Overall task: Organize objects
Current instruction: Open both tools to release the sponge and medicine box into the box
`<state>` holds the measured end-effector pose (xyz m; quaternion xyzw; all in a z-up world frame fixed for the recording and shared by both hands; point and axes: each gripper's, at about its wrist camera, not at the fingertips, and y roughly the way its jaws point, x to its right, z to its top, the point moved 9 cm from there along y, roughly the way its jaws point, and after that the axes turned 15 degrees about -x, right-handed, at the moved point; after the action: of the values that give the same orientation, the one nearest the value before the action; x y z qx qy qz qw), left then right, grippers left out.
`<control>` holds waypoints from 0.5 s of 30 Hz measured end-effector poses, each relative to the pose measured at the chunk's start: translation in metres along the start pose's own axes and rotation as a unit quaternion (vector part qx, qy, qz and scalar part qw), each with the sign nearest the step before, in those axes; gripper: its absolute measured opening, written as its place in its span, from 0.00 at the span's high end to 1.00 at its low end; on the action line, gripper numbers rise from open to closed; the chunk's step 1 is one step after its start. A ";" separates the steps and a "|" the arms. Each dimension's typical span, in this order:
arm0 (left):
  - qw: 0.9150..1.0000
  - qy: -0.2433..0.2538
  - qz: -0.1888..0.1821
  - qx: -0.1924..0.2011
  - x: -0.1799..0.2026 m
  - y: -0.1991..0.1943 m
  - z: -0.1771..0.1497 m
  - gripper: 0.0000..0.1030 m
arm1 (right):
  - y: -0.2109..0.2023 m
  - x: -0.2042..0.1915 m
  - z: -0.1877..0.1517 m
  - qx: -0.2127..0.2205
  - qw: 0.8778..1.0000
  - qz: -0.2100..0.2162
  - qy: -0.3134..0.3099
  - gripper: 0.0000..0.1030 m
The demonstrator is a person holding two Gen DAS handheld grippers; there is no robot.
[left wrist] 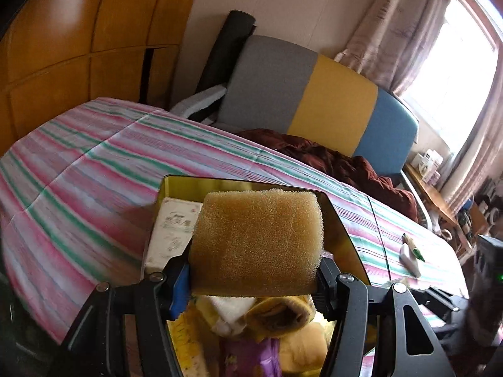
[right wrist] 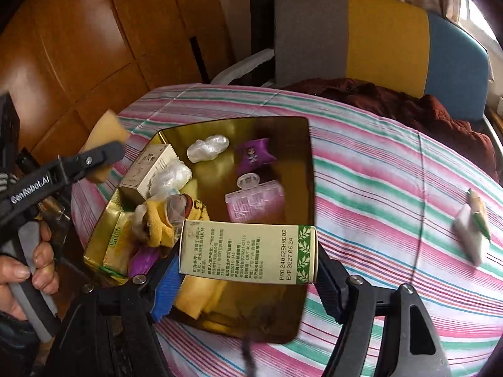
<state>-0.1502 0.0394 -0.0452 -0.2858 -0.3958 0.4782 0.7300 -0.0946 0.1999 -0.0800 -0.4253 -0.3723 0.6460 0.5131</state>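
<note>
— Left wrist view: what does the left gripper (left wrist: 254, 278) hold?
— A tan, porous block of foam sponge (left wrist: 257, 242), pinched between both pads above the shiny gold rectangular tin tray (left wrist: 341, 229).
— And the right gripper (right wrist: 248, 270)?
— It clamps a pale green printed cardboard carton (right wrist: 248, 253) over the tray's near end.
— What lies in the tray?
— A purple sachet (right wrist: 255, 156), a pink plastic case (right wrist: 255, 201), crumpled clear wraps (right wrist: 207, 148), a cream box (right wrist: 147, 169).
— Around it?
— A pink-and-green striped bedsheet (right wrist: 377, 188); a green pen (right wrist: 479, 216) well apart to the right.
</note>
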 end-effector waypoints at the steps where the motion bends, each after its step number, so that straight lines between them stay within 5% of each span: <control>1: 1.000 0.002 0.000 -0.002 0.001 0.003 0.003 0.40 | 0.005 -0.003 0.001 -0.004 1.000 -0.001 -0.002 0.27; 15: 0.998 0.016 0.026 -0.046 0.013 0.053 0.012 0.24 | 0.030 -0.003 -0.008 -0.038 0.999 -0.018 0.004 0.25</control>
<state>-0.1823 0.0720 -0.0773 -0.3370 -0.3980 0.4740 0.7095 -0.0976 0.1912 -0.1097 -0.4409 -0.4021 0.6202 0.5092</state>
